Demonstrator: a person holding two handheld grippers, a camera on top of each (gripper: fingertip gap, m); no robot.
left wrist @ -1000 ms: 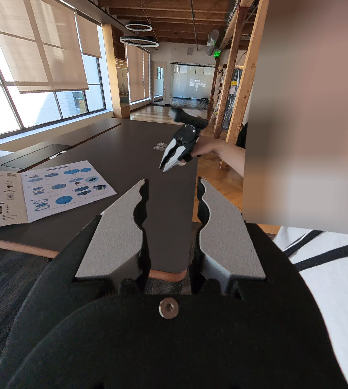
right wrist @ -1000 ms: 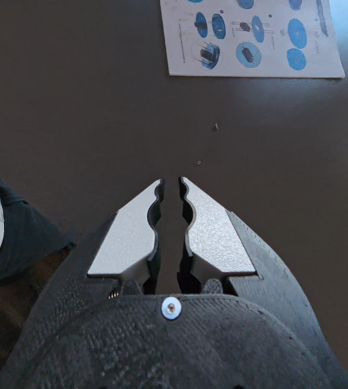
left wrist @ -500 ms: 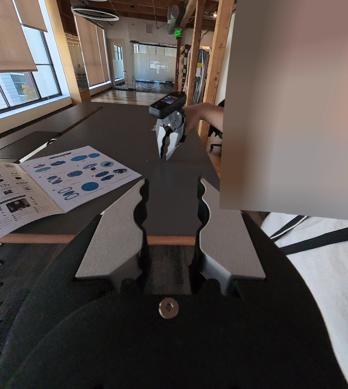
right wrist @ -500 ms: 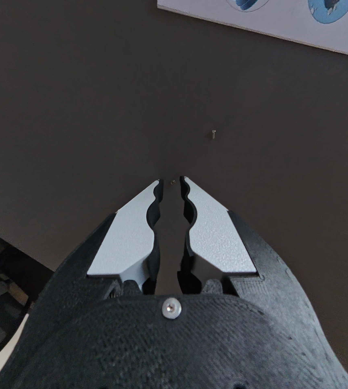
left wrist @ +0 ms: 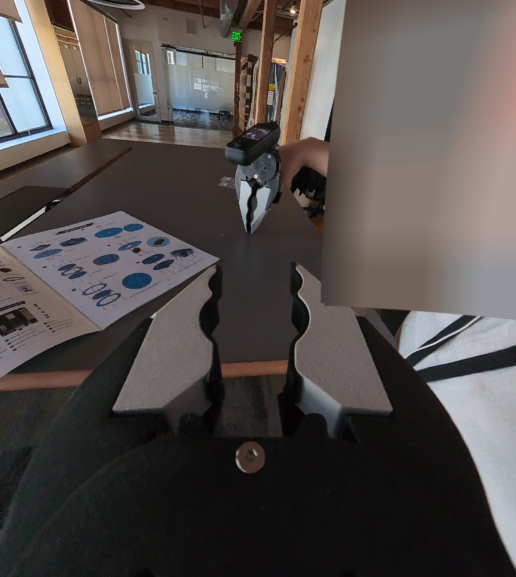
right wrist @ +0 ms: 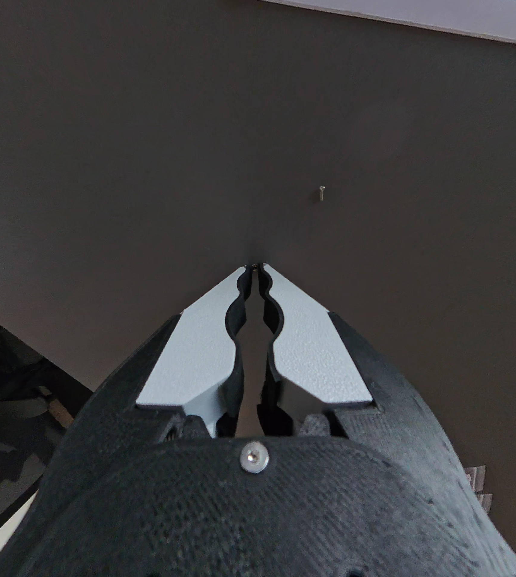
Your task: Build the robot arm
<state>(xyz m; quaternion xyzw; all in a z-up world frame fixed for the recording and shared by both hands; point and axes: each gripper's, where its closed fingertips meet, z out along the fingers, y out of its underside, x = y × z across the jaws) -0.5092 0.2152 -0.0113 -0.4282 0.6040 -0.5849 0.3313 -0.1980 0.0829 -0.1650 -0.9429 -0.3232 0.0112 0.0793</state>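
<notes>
My right gripper (right wrist: pixel 255 265) points down at the dark table (right wrist: pixel 157 156), its tips on the surface and closed on a tiny metal screw (right wrist: pixel 255 265). It also shows in the left wrist view (left wrist: pixel 250 231), held by a hand, tips on the table. A second small screw (right wrist: pixel 322 193) lies loose on the table up and to the right of the tips. My left gripper (left wrist: pixel 255 270) is open and empty, held above the table's near edge (left wrist: pixel 250 368).
An open instruction booklet (left wrist: pixel 94 274) with blue diagrams lies on the table to the left; its edge shows in the right wrist view (right wrist: pixel 437 22). A person in a white striped shirt (left wrist: pixel 484 406) is at the right. Small grey tags (left wrist: pixel 227 181) lie farther back. About 40 cm separates my left fingertips from my right.
The right gripper came down onto the table and closed its jaws on the tiny screw. The left gripper swung a little toward the booklet, staying open.
</notes>
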